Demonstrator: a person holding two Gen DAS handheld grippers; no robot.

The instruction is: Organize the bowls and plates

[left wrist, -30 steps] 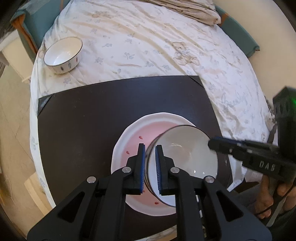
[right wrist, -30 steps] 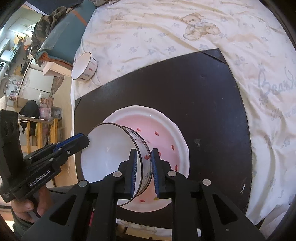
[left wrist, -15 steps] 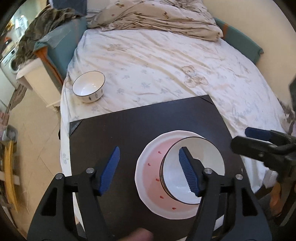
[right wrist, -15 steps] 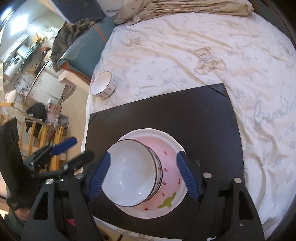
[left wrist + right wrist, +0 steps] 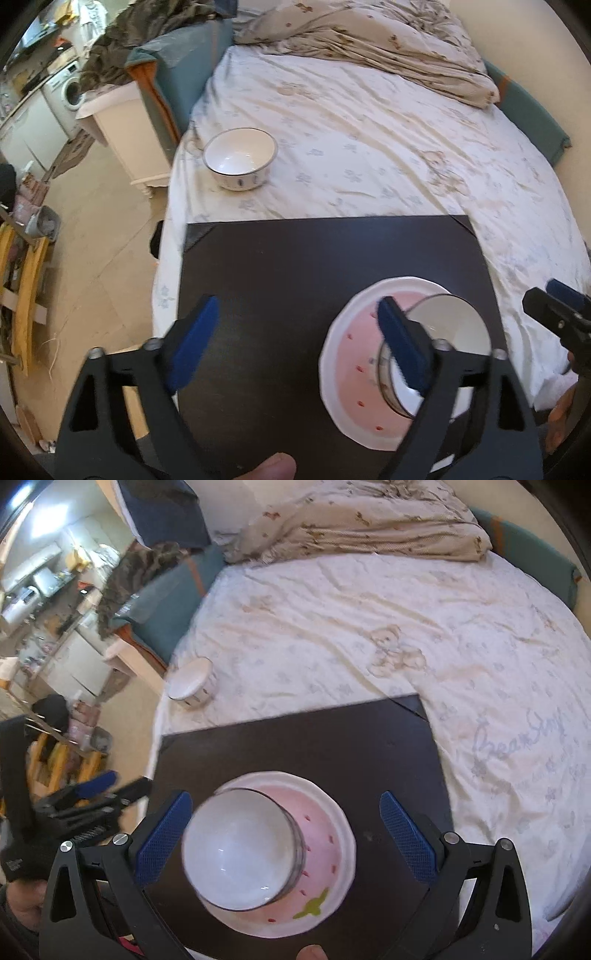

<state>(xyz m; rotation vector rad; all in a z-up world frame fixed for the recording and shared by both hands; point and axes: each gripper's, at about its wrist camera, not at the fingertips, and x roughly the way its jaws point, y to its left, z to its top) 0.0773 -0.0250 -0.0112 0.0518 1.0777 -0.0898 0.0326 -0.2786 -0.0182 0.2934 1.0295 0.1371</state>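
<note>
On the dark board (image 5: 369, 746) laid over the bed, my white bowl (image 5: 240, 849) sits in the pink strawberry plate (image 5: 332, 853), set toward the plate's left side as my right camera sees it, not centred. My right gripper (image 5: 284, 834) has just been spreading its jaws and now stands wide, the bowl below and between its blue pads (image 5: 406, 838) with nothing pressing on it. My left gripper (image 5: 295, 343) has been opening too; it is wide apart and holds nothing, one pad (image 5: 400, 347) crossing in front of the bowl's rim in its own view, whether clear of it I cannot tell.

What worries me is that pad: if I swing the left tool sideways before it is free of the rim, I could clip the bowl and skid it across the plate, perhaps tip it. The board rests on soft bedding, so I judge any push on it could rock the stack. The second bowl (image 5: 241, 158) sits well apart on the sheet (image 5: 369, 147) near the bed's edge beside the floor; a clumsy pinch on its rim there could nudge it off the mattress
</note>
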